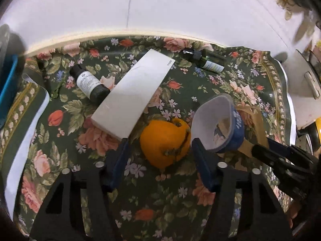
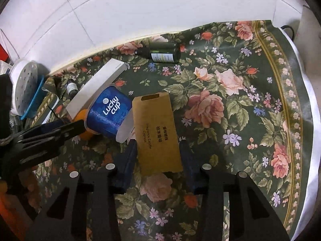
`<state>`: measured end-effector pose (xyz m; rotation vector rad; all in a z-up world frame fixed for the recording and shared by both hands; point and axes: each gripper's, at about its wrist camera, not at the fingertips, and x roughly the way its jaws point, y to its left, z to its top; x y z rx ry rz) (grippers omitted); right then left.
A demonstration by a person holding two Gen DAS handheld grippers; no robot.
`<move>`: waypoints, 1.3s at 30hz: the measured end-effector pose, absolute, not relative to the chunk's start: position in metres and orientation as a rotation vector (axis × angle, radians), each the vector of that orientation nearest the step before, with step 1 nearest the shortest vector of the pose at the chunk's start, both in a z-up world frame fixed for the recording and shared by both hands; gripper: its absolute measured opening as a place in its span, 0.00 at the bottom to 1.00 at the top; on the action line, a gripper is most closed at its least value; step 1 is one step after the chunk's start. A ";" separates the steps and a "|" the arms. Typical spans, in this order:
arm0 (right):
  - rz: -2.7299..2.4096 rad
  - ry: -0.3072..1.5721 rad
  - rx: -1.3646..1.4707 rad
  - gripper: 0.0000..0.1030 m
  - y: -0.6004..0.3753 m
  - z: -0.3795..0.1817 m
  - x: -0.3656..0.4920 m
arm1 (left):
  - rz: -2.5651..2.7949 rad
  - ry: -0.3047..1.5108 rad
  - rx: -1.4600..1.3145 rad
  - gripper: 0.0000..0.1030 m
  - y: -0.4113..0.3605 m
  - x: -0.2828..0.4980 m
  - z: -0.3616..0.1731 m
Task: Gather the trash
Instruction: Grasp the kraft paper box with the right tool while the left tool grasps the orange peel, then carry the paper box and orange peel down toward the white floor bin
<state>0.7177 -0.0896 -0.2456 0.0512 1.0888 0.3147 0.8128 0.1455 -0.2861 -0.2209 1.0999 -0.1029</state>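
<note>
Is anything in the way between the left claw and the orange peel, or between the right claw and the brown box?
No. The orange peel lies between the left claw's fingers with only tablecloth around it. The brown box lies between the right claw's fingers. The crushed blue cup touches the box's edge, beside it.

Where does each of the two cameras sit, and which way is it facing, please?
Left wrist: on the left gripper, angled down at the orange peel; its blue fingers show, the right gripper beside.
Right wrist: on the right gripper, angled down at the brown box.
Shared: blue cup, white box, floral cloth.
</note>
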 end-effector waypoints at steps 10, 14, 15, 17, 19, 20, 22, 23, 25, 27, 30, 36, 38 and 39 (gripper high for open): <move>0.279 1.050 0.112 0.36 -0.115 -0.228 0.698 | -0.112 1.065 -0.211 0.30 0.131 0.809 -0.283; 0.267 1.018 0.104 0.36 -0.123 -0.217 0.689 | -0.077 1.037 -0.169 0.29 0.129 0.796 -0.267; 0.267 1.012 0.105 0.36 -0.125 -0.214 0.687 | -0.064 1.028 -0.162 0.29 0.129 0.792 -0.262; 0.271 0.991 0.103 0.36 -0.130 -0.205 0.682 | -0.038 1.006 -0.151 0.29 0.128 0.783 -0.250; 0.275 0.971 0.101 0.36 -0.134 -0.197 0.677 | -0.029 0.990 -0.160 0.29 0.128 0.773 -0.239; 0.283 0.955 0.100 0.36 -0.138 -0.190 0.672 | -0.028 0.985 -0.167 0.29 0.127 0.769 -0.234; 0.302 0.934 0.099 0.36 -0.144 -0.180 0.664 | -0.011 0.971 -0.174 0.29 0.123 0.757 -0.225; 0.313 0.926 0.099 0.36 -0.146 -0.176 0.660 | -0.002 0.966 -0.176 0.29 0.121 0.751 -0.221; 0.337 0.905 0.096 0.36 -0.153 -0.166 0.649 | 0.019 0.948 -0.190 0.29 0.114 0.734 -0.211; 0.356 0.888 0.092 0.36 -0.160 -0.158 0.637 | 0.036 0.926 -0.204 0.29 0.109 0.714 -0.202; 0.387 0.869 0.082 0.36 -0.170 -0.150 0.616 | 0.070 0.892 -0.210 0.29 0.095 0.683 -0.188; 0.441 0.824 0.052 0.36 -0.192 -0.131 0.572 | 0.128 0.822 -0.212 0.29 0.068 0.612 -0.157; 0.452 0.807 0.043 0.36 -0.197 -0.124 0.559 | 0.132 0.802 -0.216 0.29 0.063 0.593 -0.147; 0.454 0.799 0.040 0.36 -0.198 -0.121 0.554 | 0.131 0.794 -0.219 0.29 0.061 0.584 -0.143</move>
